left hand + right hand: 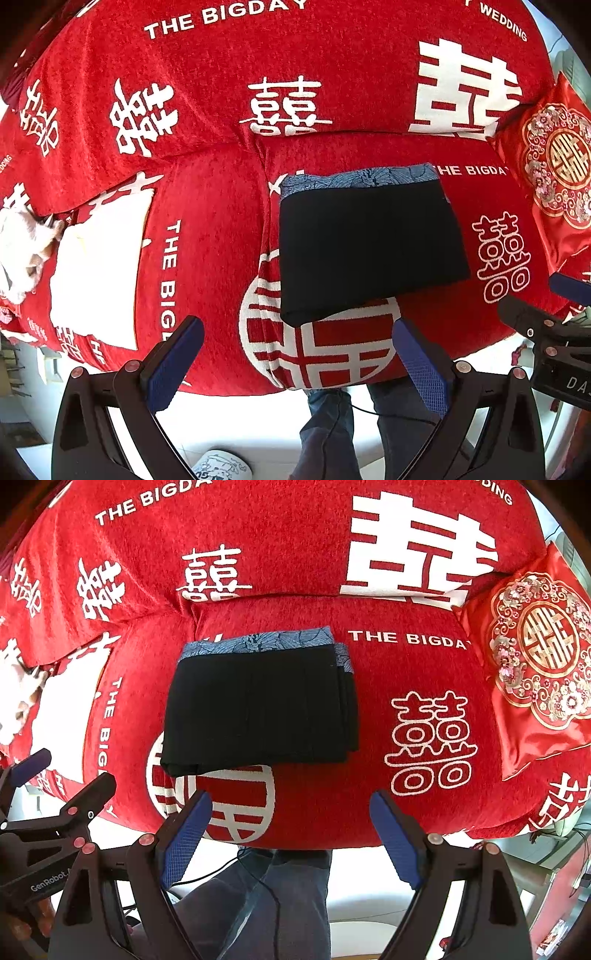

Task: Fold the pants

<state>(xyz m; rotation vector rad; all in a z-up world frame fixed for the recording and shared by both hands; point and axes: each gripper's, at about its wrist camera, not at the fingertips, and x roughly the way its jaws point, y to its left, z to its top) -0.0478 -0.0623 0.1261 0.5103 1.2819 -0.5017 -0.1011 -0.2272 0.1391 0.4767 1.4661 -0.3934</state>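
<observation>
A: While the pants (pixel 260 705) are lying folded into a compact black bundle on the red sofa cover (pixel 369 775), both tools are hanging back over the front edge of the seat, touching nothing.

B: So the folding is looking finished to you?

A: I am judging it so. The bundle is sitting square, its layers are stacking at the right edge, and a blue patterned strip is showing along its far side. The left gripper (pixel 295 354) is standing with its jaws wide apart and empty, and the right gripper (pixel 291 834) is doing the same.

B: What is the next move asking for, then?

A: Little, I think. At most a press to flatten the stack, or a nudge to straighten the near left corner, which is drooping slightly toward the seat edge. Either would be calling for a slow reach forward, since both sets of pads are sitting short of the cloth.

B: Is one camera giving you more than the other?

A: The right wrist view is showing the stepped layers on the bundle's right side, which the left view is flattening into one edge. The left wrist view is showing a white cloth (pixel 99 269) lying well apart on the left of the seat. The embroidered cushion (pixel 535 657) is showing more fully from the right.
</observation>
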